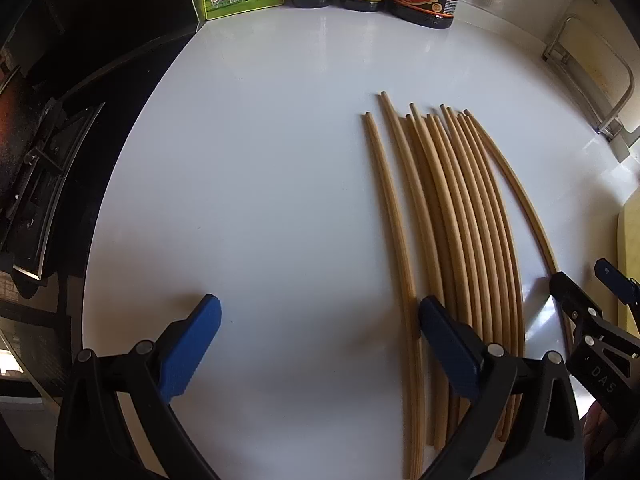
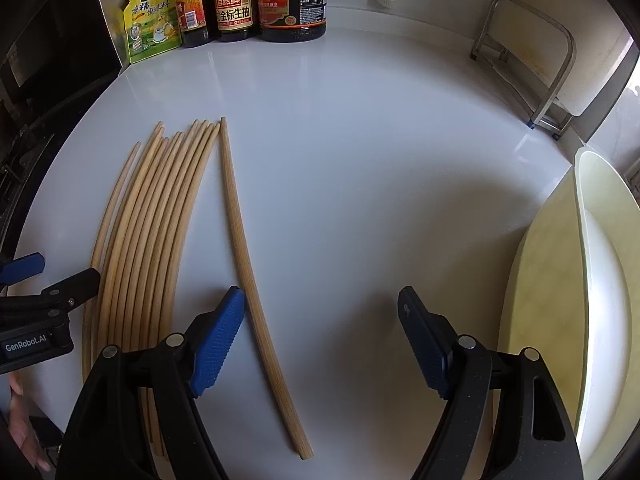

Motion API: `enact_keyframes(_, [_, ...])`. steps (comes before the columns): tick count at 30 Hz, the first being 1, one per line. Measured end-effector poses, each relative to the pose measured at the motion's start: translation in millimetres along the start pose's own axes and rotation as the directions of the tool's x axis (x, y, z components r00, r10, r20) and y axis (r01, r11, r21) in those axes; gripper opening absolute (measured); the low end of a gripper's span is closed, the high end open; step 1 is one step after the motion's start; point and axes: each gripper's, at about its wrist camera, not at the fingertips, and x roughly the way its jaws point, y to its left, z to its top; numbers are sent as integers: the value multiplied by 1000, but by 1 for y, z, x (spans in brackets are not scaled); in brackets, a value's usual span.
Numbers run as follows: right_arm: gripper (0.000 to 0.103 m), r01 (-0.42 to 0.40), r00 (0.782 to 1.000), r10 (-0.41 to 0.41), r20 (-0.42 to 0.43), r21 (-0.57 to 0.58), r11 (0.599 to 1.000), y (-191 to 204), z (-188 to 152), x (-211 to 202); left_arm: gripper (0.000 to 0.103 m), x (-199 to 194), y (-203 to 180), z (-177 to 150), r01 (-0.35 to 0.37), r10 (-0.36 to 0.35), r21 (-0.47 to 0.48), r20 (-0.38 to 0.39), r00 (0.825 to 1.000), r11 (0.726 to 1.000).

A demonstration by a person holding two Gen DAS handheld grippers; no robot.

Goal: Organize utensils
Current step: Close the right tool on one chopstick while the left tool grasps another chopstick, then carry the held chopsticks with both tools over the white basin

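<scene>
We are counting roughly eleven wooden chopsticks (image 2: 144, 240) lying on the worktop (image 2: 360, 160), three dark sauce bottles (image 2: 234, 4), one yellow-green pouch (image 2: 150, 20) and two hand-held grippers.

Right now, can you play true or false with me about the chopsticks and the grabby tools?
1. The chopsticks lie flat on the white counter. True.
2. The right tool is squeezing a chopstick. False: it is open and holds nothing.
3. One chopstick lies apart from the bunch. True.
4. The sauce bottles have fallen over. False: they stand upright at the back.
5. The left tool is open. True.
</scene>
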Motion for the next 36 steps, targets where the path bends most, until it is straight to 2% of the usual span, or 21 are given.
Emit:
enact_keyframes(6, [75,16,1000,-15,26,-48,999,7,3,1,98,1,7,-1,3,-3,-37,-2,1000,999])
enact_keyframes(8, [73,23,999,-20,36,-68,997,9,3,0,95,-1,5,-3,6,-6,-29,8,1000,1000])
enact_keyframes(9, [70,19,999,-16,41,-79,997,11,3,0,90,-3,2,-5,10,-10,-21,15,1000,1000])
enact_keyframes(11, [61,10,999,-6,48,-95,995,14,3,-1,79,-7,-2,-8,17,-17,-5,27,1000,1000])
enact_keyframes(13, [52,-3,999,8,49,-106,994,17,4,-1,64,-10,-6,-9,26,-27,9,34,999,1000])
enact_keyframes(14, [44,-13,999,19,45,-112,994,20,5,-1,61,-11,-8,-9,31,-32,17,34,999,999])
enact_keyframes(17, [23,-34,999,39,32,-153,988,31,8,0,38,-14,-11,-8,49,-49,29,29,998,998])
enact_keyframes(18, [13,-38,999,44,28,-171,984,35,9,0,21,-15,-11,-7,62,-62,29,25,998,998])
enact_keyframes(19, [9,-47,998,52,21,-188,981,39,9,0,8,-15,-10,-6,83,-84,24,17,996,996])
enact_keyframes(22, [7,-46,999,50,12,-193,980,42,10,0,8,-13,-8,-3,130,-130,18,3,991,991])
enact_keyframes(26, [6,-98,995,97,-16,-106,989,31,12,-1,7,-13,-7,-5,161,-161,23,-17,987,987])
enact_keyframes(36, [6,-181,983,181,22,28,983,16,20,-38,7,-45,-11,4,172,-173,93,3,985,981])
